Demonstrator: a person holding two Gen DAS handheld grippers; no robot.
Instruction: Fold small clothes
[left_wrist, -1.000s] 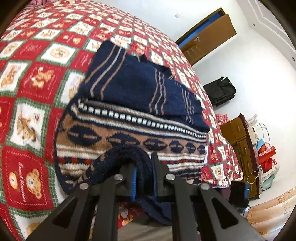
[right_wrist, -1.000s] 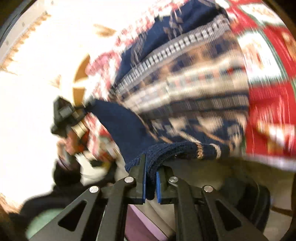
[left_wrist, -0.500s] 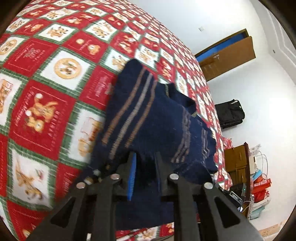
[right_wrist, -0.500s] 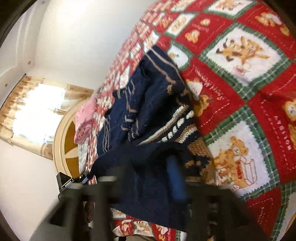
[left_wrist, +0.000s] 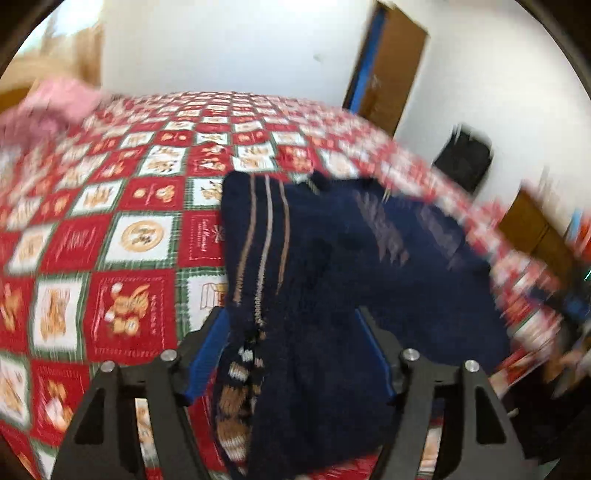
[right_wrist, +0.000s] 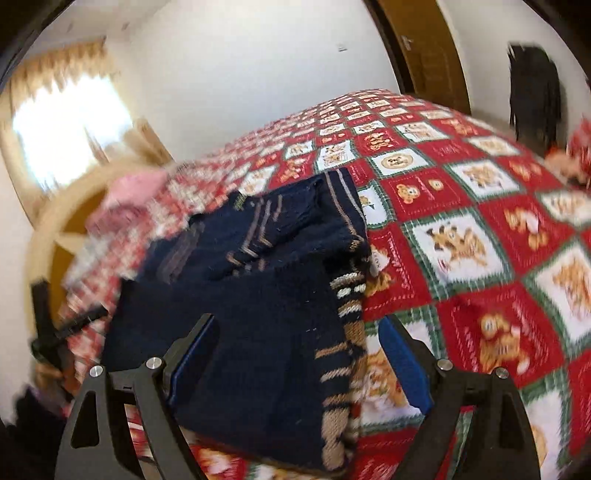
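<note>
Far left on the red checked bedspread, a blurred pink cloth. Then the left gripper, jaws opening, blue pads apart, pressing on nothing though the sweater's near edge lies between them. Centre: folded navy sweater with 3 tan stripes, lying flat on the bedspread near its front edge. Further right, the right gripper, spread wide, empty, pads clear of the sweater beneath. Beyond, a brown door and a black bag.

Both wrist views close, angled down, probably sharing sweater.
</note>
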